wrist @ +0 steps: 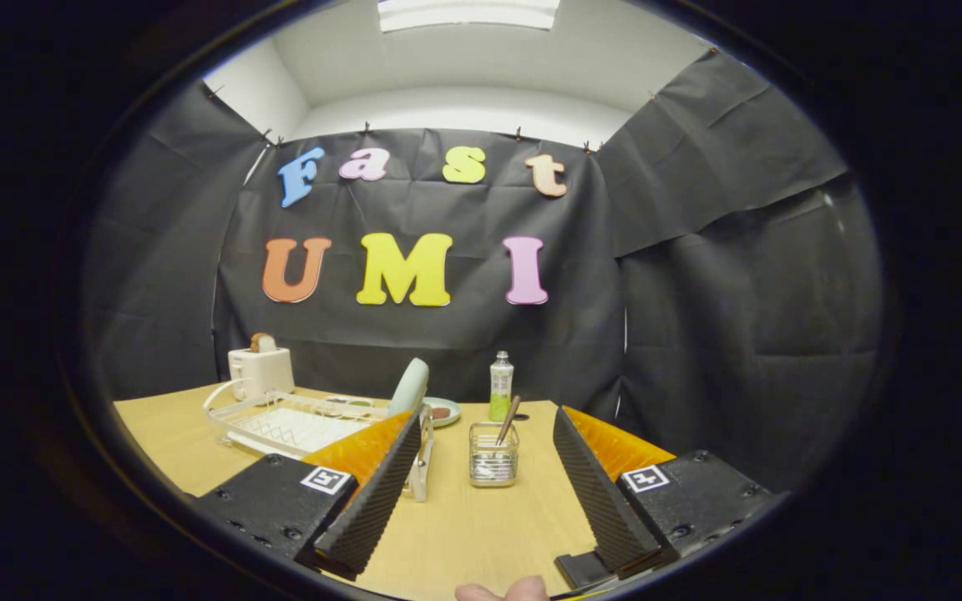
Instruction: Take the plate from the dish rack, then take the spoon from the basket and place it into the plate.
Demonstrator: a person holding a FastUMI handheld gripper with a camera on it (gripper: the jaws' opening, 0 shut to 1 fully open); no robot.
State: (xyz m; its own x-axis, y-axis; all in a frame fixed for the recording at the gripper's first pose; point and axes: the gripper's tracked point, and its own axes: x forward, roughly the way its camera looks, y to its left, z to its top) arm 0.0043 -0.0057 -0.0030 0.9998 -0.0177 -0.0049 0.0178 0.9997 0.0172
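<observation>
while the tool [481,492] gapes empty, the spoon [508,420] stands in the basket [493,464], the plate [408,388] in the dish rack [281,421].

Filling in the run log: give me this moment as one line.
stage: start | gripper: open, holding nothing | plate: upright in dish rack | spoon: in basket, ahead between fingers

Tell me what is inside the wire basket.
A spoon stands in the wire basket, its handle leaning out over the rim; its bowl is hidden behind the mesh. The open claw holds nothing.
</observation>
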